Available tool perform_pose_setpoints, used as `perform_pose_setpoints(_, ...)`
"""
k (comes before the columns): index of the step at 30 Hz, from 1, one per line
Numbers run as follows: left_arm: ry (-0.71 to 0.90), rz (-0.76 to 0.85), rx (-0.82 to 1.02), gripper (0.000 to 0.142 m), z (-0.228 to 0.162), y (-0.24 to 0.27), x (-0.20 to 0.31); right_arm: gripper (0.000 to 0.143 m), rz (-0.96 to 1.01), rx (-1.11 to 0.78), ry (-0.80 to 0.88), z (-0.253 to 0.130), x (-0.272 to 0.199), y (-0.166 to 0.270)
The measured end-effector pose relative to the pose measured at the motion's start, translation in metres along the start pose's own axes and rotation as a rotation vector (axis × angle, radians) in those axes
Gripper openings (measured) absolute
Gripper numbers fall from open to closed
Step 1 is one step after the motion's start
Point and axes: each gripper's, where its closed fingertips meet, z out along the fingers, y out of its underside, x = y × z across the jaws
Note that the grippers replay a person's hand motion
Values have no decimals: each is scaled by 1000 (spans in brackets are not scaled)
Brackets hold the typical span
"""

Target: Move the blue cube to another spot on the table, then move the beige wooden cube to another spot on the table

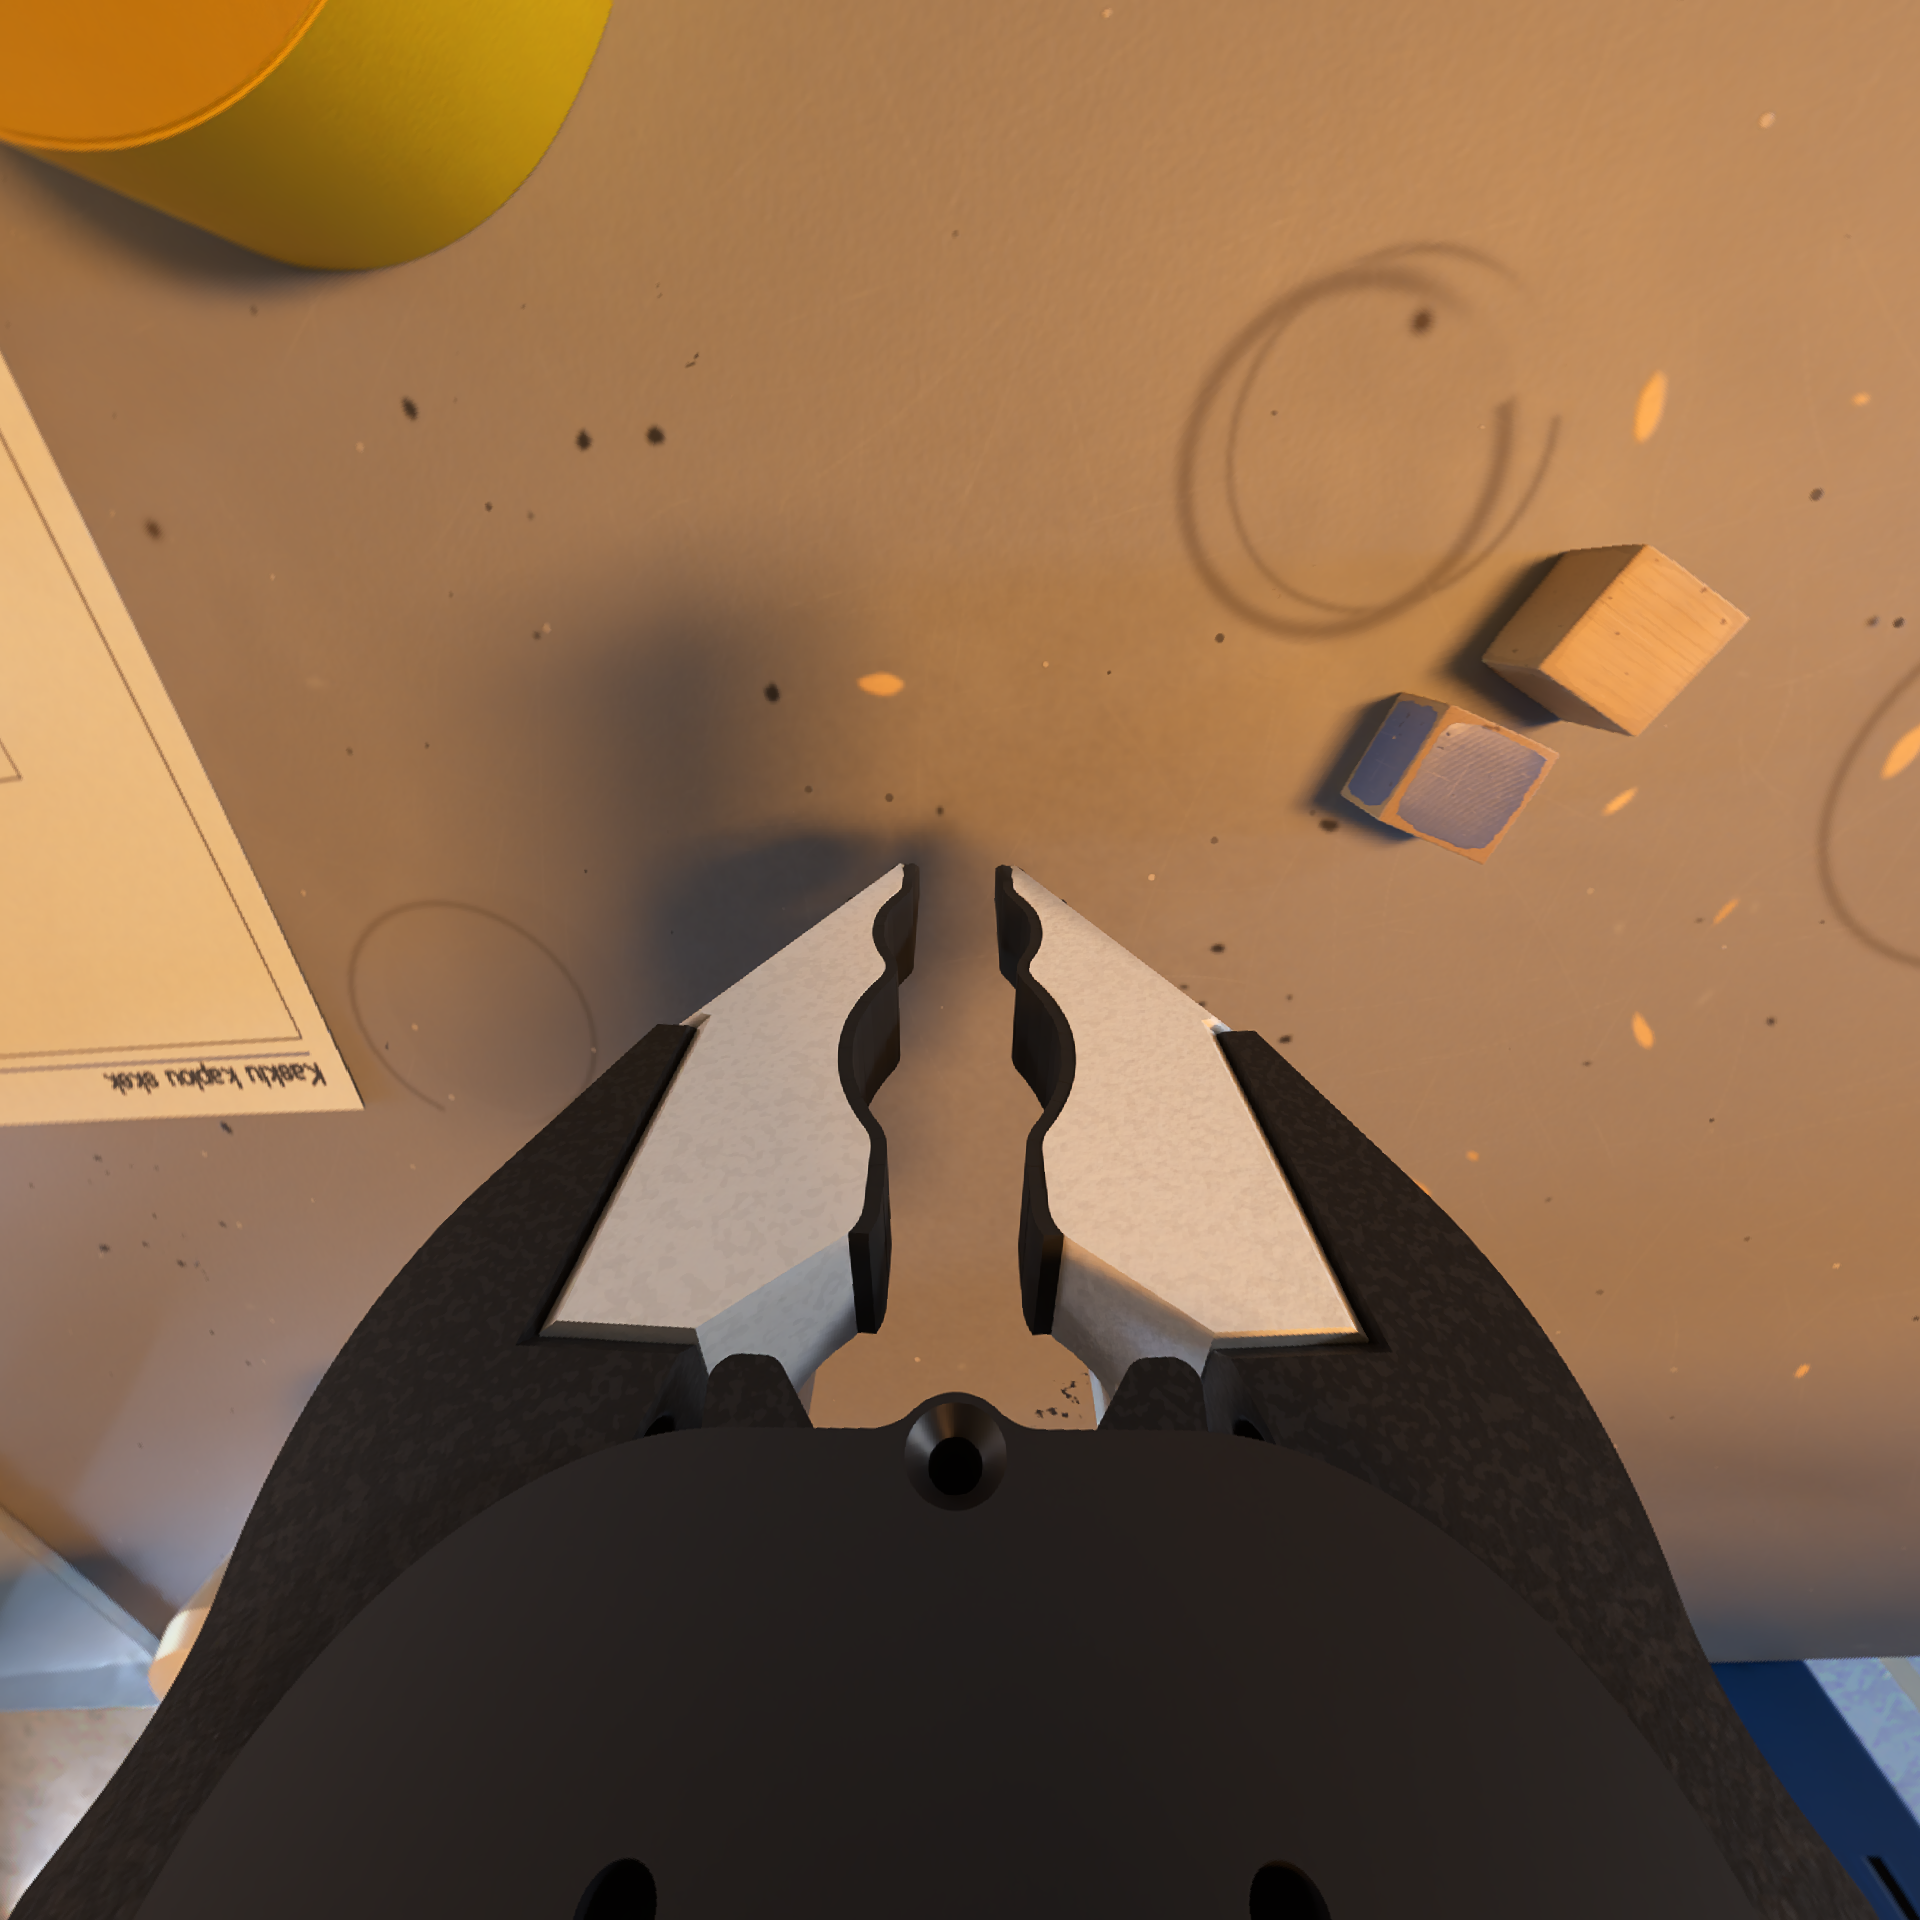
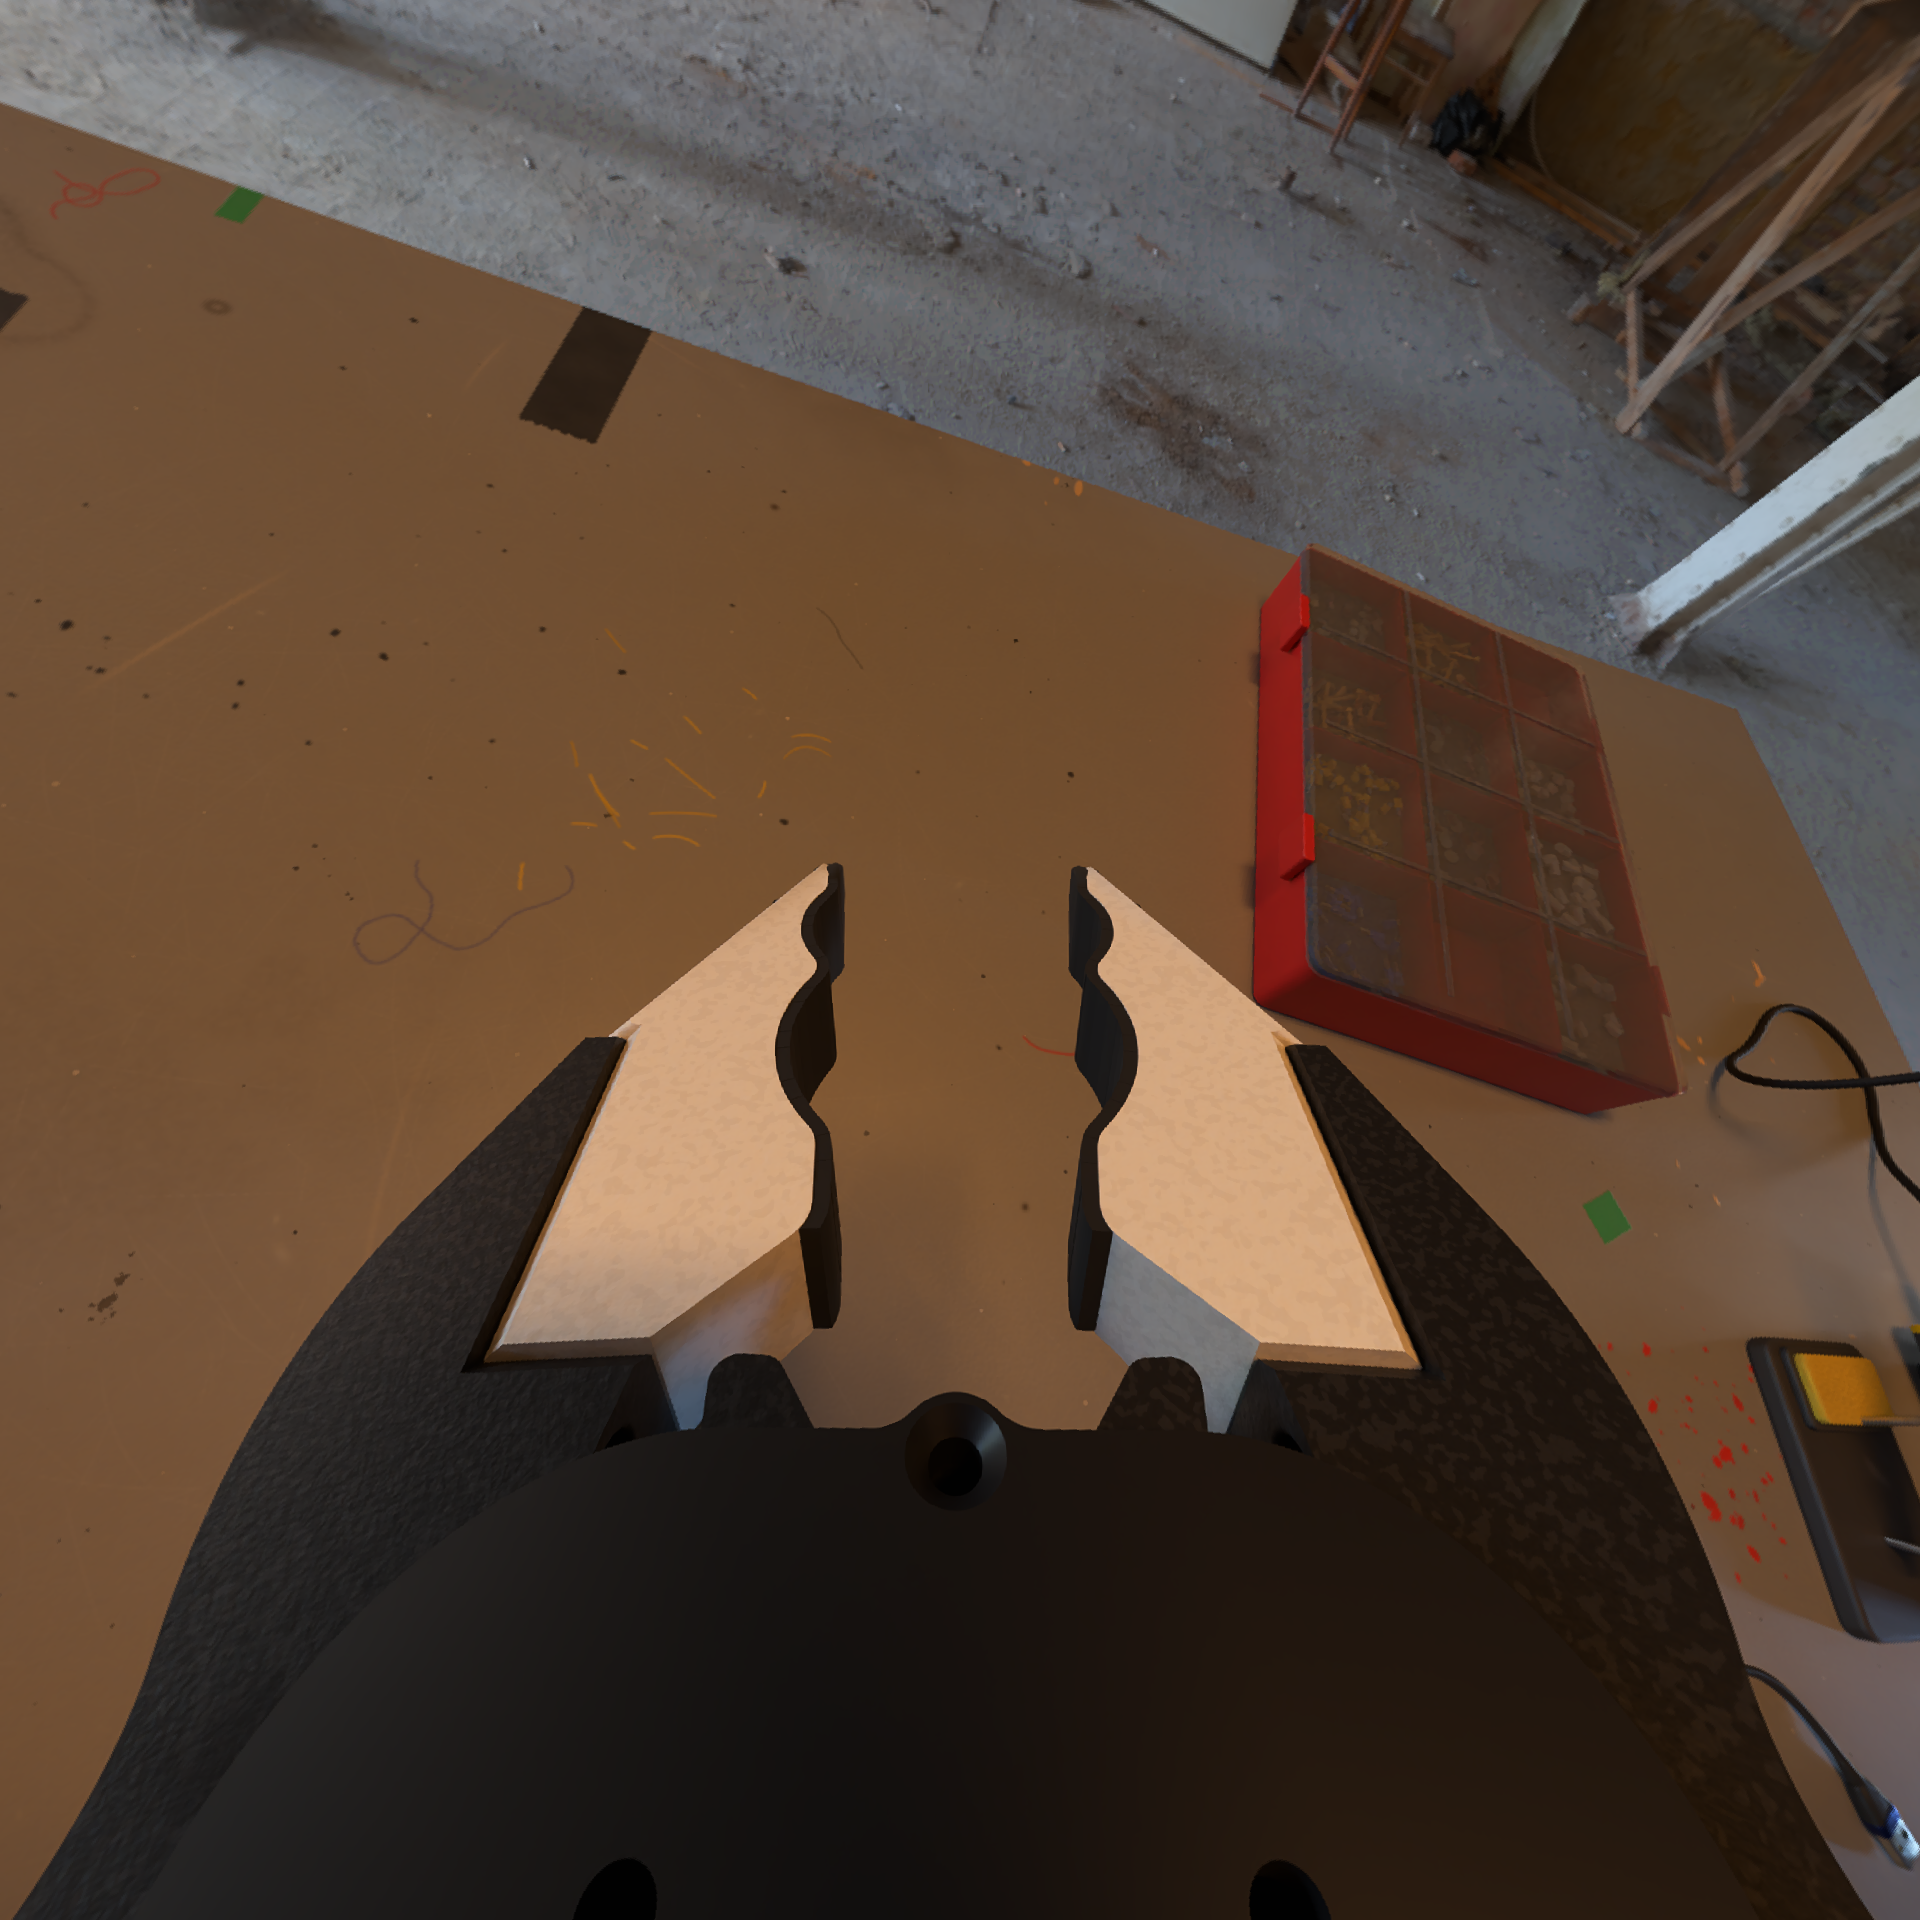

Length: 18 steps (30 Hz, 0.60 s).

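Note:
In the left wrist view the blue cube (image 1: 1455, 777), with worn pale edges, lies on the brown table to the right of my left gripper (image 1: 954, 878). The beige wooden cube (image 1: 1621, 636) sits just beyond it, farther right, with a small gap between the two. My left gripper is empty, its jaws only narrowly apart, hovering above bare table well left of both cubes. My right gripper (image 2: 956, 878) is open wider and empty above the table; neither cube shows in its view.
A yellow-orange round object (image 1: 343, 125) stands at the far left and a printed sheet of paper (image 1: 114, 831) lies left. In the right wrist view, a red compartment box (image 2: 1455, 831), a black cable (image 2: 1829, 1070) and a black device with a yellow button (image 2: 1839, 1475) lie right, near the table's edge.

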Motion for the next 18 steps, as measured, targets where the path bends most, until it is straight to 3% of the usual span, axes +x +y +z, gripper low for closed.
perform_pose_setpoints(7, 90, 169, 53, 12, 1, -15, 16, 42, -92, -60, -24, 14, -18, 6)
perform_pose_setpoints(14, 104, 144, 154, 9, 3, -28, 15, 43, -157, -69, -29, 23, -33, 4)
perform_pose_setpoints(18, -8, 111, 342, 23, -30, -46, 3, 49, -191, 37, 29, 13, -36, -19)
